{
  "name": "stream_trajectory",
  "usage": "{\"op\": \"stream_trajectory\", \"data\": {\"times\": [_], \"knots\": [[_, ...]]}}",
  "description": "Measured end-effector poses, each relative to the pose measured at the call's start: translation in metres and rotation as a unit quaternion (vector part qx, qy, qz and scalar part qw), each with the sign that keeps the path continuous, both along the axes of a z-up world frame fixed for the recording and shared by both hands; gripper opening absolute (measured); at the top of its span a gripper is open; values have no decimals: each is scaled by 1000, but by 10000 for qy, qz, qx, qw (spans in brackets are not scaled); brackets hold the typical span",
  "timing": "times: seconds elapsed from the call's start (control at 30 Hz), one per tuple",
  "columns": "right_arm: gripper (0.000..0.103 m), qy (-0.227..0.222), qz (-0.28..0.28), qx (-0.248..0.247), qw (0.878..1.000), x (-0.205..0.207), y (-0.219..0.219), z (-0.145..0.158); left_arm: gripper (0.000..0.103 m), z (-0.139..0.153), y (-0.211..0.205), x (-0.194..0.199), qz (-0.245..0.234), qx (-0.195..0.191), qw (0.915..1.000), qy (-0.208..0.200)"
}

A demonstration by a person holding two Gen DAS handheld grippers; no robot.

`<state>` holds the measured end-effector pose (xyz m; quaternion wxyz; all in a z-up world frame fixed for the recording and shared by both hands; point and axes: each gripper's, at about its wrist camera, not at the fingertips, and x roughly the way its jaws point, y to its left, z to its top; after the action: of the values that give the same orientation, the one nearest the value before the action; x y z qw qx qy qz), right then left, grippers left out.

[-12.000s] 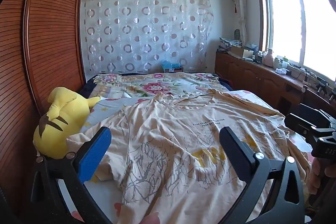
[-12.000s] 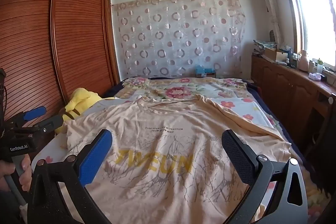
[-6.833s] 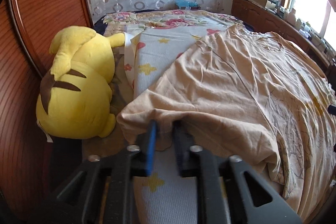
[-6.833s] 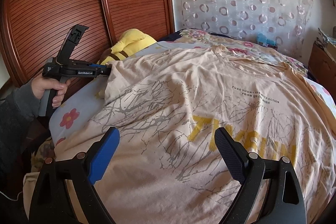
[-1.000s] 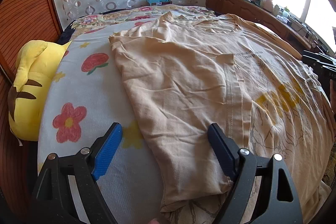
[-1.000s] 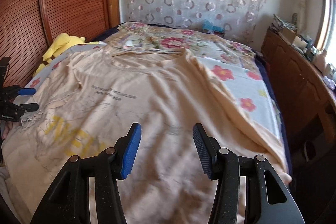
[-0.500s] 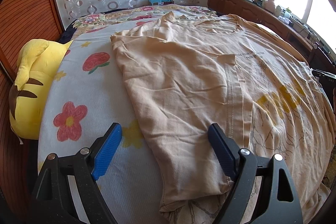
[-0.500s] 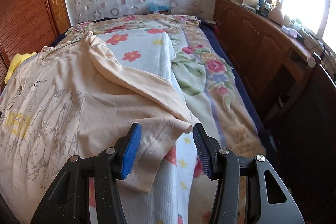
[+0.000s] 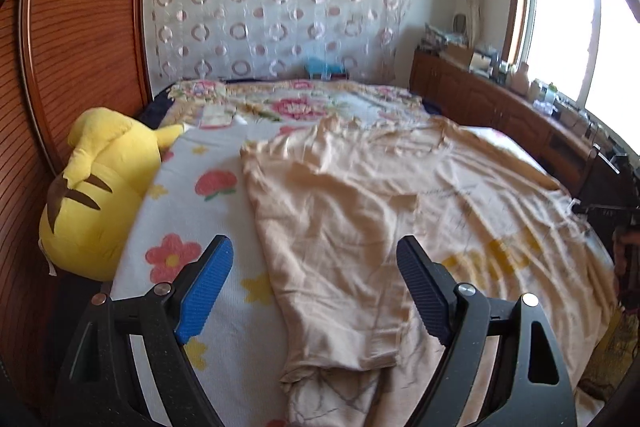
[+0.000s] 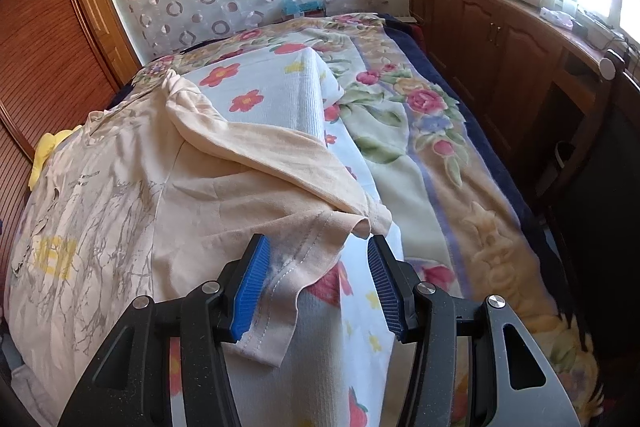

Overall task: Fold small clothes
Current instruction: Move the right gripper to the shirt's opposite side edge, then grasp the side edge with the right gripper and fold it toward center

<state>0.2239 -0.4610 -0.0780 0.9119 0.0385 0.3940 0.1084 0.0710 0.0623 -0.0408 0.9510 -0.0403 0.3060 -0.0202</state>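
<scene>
In the left wrist view we see the bed (image 9: 224, 307) filling the lower and middle part of the frame, with the brown slatted wardrobe (image 9: 80, 67) closing the left edge and a low wooden cabinet (image 9: 500, 111) running along the right edge under the window. A yellow plush toy (image 9: 96, 191) lies at the left side of the bed, just beside the wardrobe, so there the free room is narrow; between the toy and the shirt a strip of flowered sheet is bare. In the right wrist view the right edge of the bed falls to a dark gap before the cabinet (image 10: 500, 39). The left gripper (image 9: 316, 291) stands wide open and holds nothing; its blue pads are above the bed and touch no cloth. The beige T-shirt (image 9: 400, 211) lies spread over the bed, with its left side folded inward, and this folded edge runs from the centre of the frame down between the two fingers to the bottom. The right gripper (image 10: 316, 287) is about half open. The sleeve hem of the T-shirt (image 10: 180, 195) lies between its fingers, in the lower centre of the frame; the left pad seems to touch the cloth, but the right pad stands apart from it, so it does not grip. The sleeve points to the lower right, over the white flowered sheet (image 10: 280, 95).
</scene>
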Motion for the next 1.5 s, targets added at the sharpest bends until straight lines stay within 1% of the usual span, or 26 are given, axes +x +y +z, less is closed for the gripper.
{"op": "stream_trajectory", "data": {"times": [0.07, 0.13, 0.23, 0.3, 0.4, 0.53, 0.63, 0.73, 0.8, 0.9, 1.03, 1.2, 1.27, 1.33, 1.37, 1.4, 1.43, 1.5], "knots": [[45, -26, 58, -33, 10000, -4, 8, 2, 85, 7, -4, 1, 65, -7, 9999, -154], [29, -127, 106, -170, 9997, -4, 20, 2, 85, 11, -10, 5, 113, -39, 9994, -319], [8, -312, 74, -480, 9983, -8, 30, 3, 85, 16, -20, 12, 18, -183, 9988, -457], [5, -429, 133, -508, 9977, -9, 35, 4, 85, 19, -26, 14, -12, -183, 9982, -575], [3, -707, 241, -511, 9959, -17, 44, 12, 85, 23, -38, 18, -72, -99, 9974, -707], [3, -1045, 480, -358, 9927, -32, 58, 26, 85, 25, -47, 22, -225, -18, 9976, -657], [3, -1200, 711, -306, 9898, -43, 74, 34, 85, 26, -50, 22, -288, 5, 9973, -676], [3, -1300, 1052, -256, 9856, -54, 99, 41, 85, 28, -52, 25, -351, -68, 9970, -683], [3, -1316, 1311, -237, 9823, -59, 116, 40, 85, 30, -52, 28, -338, -150, 9973, -638], [3, -1232, 1683, -231, 9777, -65, 143, 33, 85, 33, -54, 30, -358, -225, 9967, -697], [3, -995, 2033, -243, 9738, -67, 169, 16, 85, 37, -58, 34, -239, -83, 9960, -862], [4, -703, 2118, -342, 9742, -61, 180, -3, 85, 39, -59, 35, -262, -142, 9942, -1036], [8, -675, 2096, -375, 9747, -60, 181, -3, 85, 39, -61, 37, -256, -61, 9944, -1026], [11, -716, 2067, -389, 9750, -59, 178, 1, 85, 38, -64, 39, -302, 28, 9946, -989], [14, -757, 2021, -409, 9756, -59, 180, 8, 85, 38, -66, 39, -348, 48, 9948, -954], [19, -812, 1947, -428, 9766, -59, 176, 13, 85, 37, -67, 39, -414, 48, 9949, -916], [21, -875, 1879, -436, 9773, -61, 174, 22, 85, 36, -68, 39, -487, 41, 9949, -880], [22, -1016, 1772, -465, 9778, -63, 165, 31, 85, 33, -71, 39, -558, 42, 9953, -787]]}}
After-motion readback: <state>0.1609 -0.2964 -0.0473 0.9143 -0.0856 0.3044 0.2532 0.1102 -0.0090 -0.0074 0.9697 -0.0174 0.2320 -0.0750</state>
